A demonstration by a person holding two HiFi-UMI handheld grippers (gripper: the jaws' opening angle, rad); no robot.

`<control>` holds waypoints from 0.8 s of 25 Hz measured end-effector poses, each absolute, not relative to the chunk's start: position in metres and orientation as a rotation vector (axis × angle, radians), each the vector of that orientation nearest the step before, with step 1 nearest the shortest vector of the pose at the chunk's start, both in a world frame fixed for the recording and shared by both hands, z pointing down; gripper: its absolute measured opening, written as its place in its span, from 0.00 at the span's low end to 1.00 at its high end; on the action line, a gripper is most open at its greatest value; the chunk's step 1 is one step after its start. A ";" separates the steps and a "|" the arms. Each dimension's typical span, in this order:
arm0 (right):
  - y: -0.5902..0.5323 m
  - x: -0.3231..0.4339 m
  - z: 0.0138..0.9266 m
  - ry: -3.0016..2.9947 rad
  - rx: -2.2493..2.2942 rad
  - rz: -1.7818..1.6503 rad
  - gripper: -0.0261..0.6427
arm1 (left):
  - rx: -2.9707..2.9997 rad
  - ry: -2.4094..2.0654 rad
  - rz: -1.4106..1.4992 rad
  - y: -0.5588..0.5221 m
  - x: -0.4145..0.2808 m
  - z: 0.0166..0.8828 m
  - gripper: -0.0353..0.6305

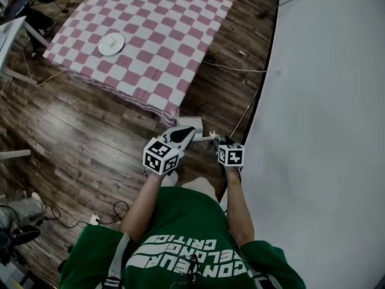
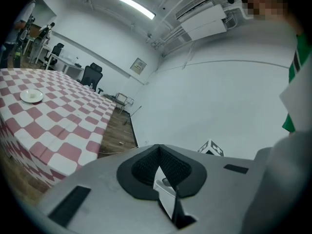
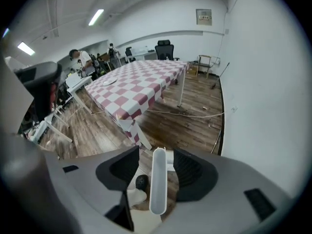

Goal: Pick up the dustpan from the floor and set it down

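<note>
Pick-up step: dustpan not yet gripped.
One dustpan [image 1: 191,124] sits on the floor [image 1: 90,137] at 12 o'clock from the person. Its handle [image 3: 158,179] stands untouched between the wide-open jaws of the right hand-held gripper [image 1: 218,139]. The next move is likely to close on it. The left hand-held gripper [image 2: 159,150] is closed and empty. One worktop [image 1: 168,17] lies at 11 o'clock, carrying one plate [image 1: 111,44].

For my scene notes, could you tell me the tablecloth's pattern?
The tablecloth has pink-and-white checks, clearest in the head view.

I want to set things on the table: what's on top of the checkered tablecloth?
One white plate sits on the checkered tablecloth; nothing else shows there. Whatever lies under the cloth is covered.
</note>
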State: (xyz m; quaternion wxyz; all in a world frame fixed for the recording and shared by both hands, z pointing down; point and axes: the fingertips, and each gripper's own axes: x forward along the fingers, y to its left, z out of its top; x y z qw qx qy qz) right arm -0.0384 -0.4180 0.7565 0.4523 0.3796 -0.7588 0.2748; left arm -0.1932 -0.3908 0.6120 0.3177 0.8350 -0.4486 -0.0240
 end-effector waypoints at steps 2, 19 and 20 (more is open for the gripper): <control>-0.421 -0.043 0.774 -1.816 0.909 0.685 0.36 | 2.200 -1.168 -0.055 -0.393 -0.197 0.614 0.06; -0.425 -0.038 0.883 -1.481 0.768 0.773 0.37 | 2.184 -1.157 -0.023 -0.392 -0.230 0.634 0.06; -0.425 -0.037 0.886 -1.473 0.767 0.778 0.37 | 2.180 -1.161 -0.023 -0.391 -0.232 0.634 0.06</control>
